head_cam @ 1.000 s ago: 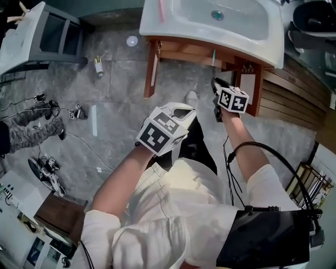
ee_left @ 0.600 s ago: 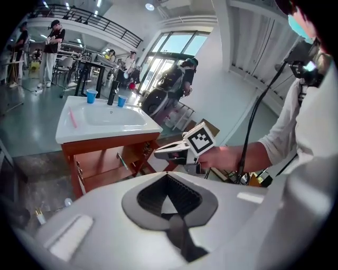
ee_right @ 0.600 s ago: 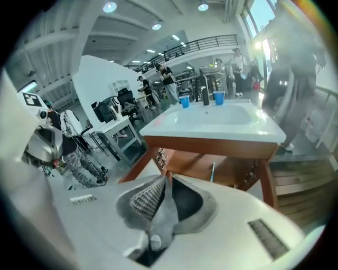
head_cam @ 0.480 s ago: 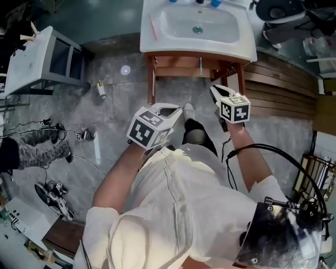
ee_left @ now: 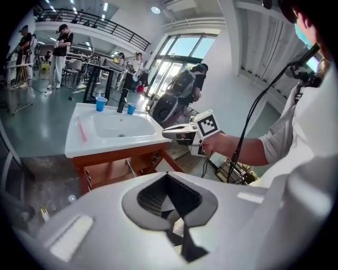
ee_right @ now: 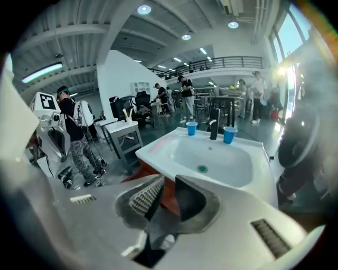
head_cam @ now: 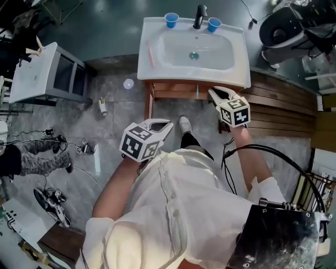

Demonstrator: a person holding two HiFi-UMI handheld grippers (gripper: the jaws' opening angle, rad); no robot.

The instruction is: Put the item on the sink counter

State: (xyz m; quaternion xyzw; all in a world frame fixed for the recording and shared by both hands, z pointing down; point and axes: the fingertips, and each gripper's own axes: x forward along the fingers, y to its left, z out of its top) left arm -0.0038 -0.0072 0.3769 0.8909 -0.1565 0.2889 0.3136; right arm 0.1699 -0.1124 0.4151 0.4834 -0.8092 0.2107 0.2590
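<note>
The white sink counter [head_cam: 239, 79] stands on a wooden frame straight ahead. It carries two blue cups [head_cam: 171, 19] [head_cam: 213, 24], a black faucet [head_cam: 199, 16] and a pink stick [head_cam: 151, 54] on its left ledge. My right gripper [head_cam: 212, 90] hovers at the counter's front right corner. Its jaws stand a little apart with nothing between them, and only the brown frame shows through the gap [ee_right: 168, 182]. My left gripper [head_cam: 165, 123] hangs lower, in front of the frame. Its pads meet at the tip [ee_left: 168, 175] and hold nothing.
A grey-white side cabinet [head_cam: 42, 73] stands to the left. On the stone floor lie a small bottle [head_cam: 103, 107], a round disc [head_cam: 129, 83] and cables. A person in camouflage trousers [head_cam: 37, 157] stands at the left. Wooden slats [head_cam: 283, 105] lie right of the sink.
The view has pulled back, so the whole basin with cups and faucet now shows. Both grippers sit farther from the frame's underside, and the left one has drifted left.
</note>
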